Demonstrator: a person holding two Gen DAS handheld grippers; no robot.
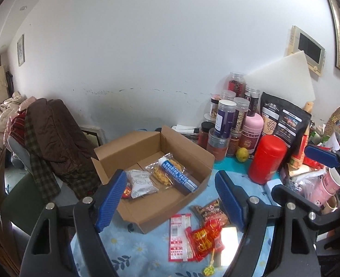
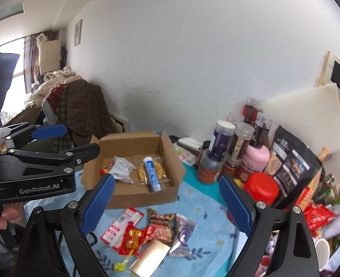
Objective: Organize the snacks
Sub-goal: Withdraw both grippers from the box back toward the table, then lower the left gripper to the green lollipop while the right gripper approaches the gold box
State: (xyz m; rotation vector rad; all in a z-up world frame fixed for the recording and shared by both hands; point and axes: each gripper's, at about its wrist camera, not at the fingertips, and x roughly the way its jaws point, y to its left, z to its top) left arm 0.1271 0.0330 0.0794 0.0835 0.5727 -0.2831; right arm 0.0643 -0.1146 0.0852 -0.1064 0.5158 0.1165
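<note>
While both pairs of tongs hang empty above the counter, the sorting looks partly done.

Left wrist view – box: the cardboard box [image 1: 156, 161] sits open on the blue flowered counter [image 1: 133, 251], holding a white packet [image 1: 140, 183], a clear bag of yellow snacks [image 1: 162, 173] and a blue-and-white tube [image 1: 179, 176] lying across that bag.
Left wrist view – tongs: the left tongs [image 1: 170, 200] are spread wide, nothing between the pads.
Left wrist view – left out: a red packet [image 1: 204, 237] and a red-and-white strip pack [image 1: 179, 237] lie on the cloth just in front of the box.
Right wrist view – tongs: the right tongs [image 2: 167, 205] are also spread, pinching nothing.
Right wrist view – left out: a dark peanut packet [image 2: 162, 225], a silver-and-purple packet [image 2: 183, 235] and a gold sachet [image 2: 150, 257] lie beside the red one – a loose heap.
Progress: by my judgement under halfway – more packets remain outside the box than in it.
</note>
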